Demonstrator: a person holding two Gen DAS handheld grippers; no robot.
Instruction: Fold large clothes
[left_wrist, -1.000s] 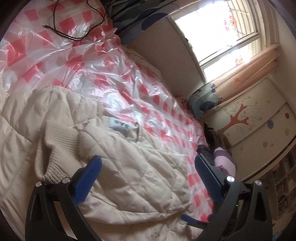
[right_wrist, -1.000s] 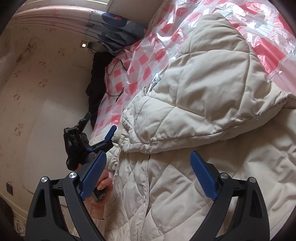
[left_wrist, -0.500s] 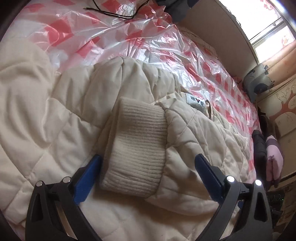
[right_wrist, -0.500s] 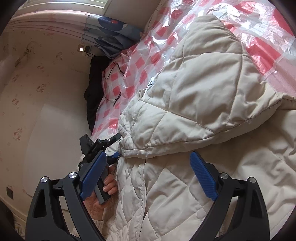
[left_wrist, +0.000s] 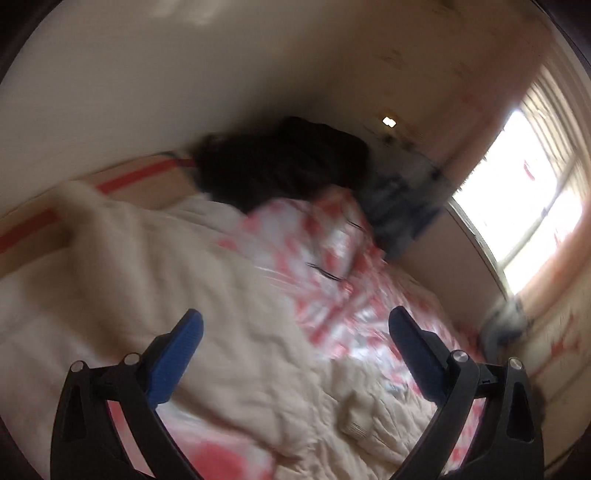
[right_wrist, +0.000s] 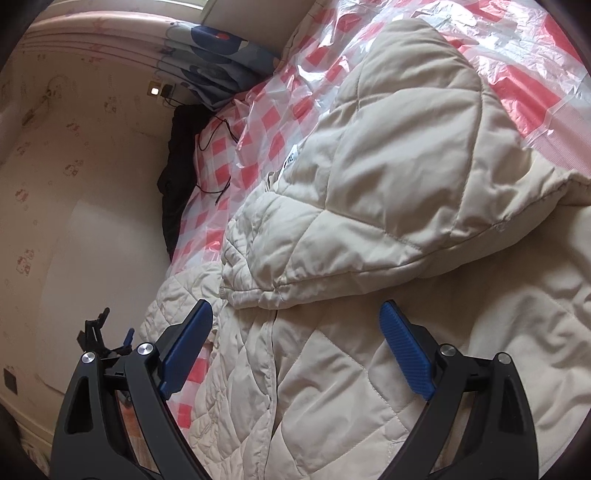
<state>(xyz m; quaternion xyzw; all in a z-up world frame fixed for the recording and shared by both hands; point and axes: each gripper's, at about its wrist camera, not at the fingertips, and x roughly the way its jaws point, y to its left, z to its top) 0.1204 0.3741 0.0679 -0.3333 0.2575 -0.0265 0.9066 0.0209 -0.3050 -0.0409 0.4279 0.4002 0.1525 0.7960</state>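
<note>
A cream quilted jacket (right_wrist: 388, 206) lies on a bed under a red-and-white checked plastic sheet (right_wrist: 269, 122). One part is folded over the body, with a white neck label (right_wrist: 289, 161) showing. My right gripper (right_wrist: 295, 343) is open and empty, just above the jacket's front. In the blurred left wrist view the jacket (left_wrist: 207, 295) and its knit cuff (left_wrist: 354, 421) lie below my left gripper (left_wrist: 295, 343), which is open and empty. The left gripper also shows small in the right wrist view (right_wrist: 110, 339), off the bed's left edge.
A dark garment (right_wrist: 173, 177) and a black cable (right_wrist: 218, 162) lie at the head of the bed by the wall. A blue patterned curtain (right_wrist: 214, 51) hangs near a bright window (left_wrist: 524, 206). A wall (right_wrist: 74, 184) runs along the bed's left side.
My left gripper has pulled back from the knit cuff and swung up toward the wall and window; its view is blurred. The right gripper has hardly moved.
</note>
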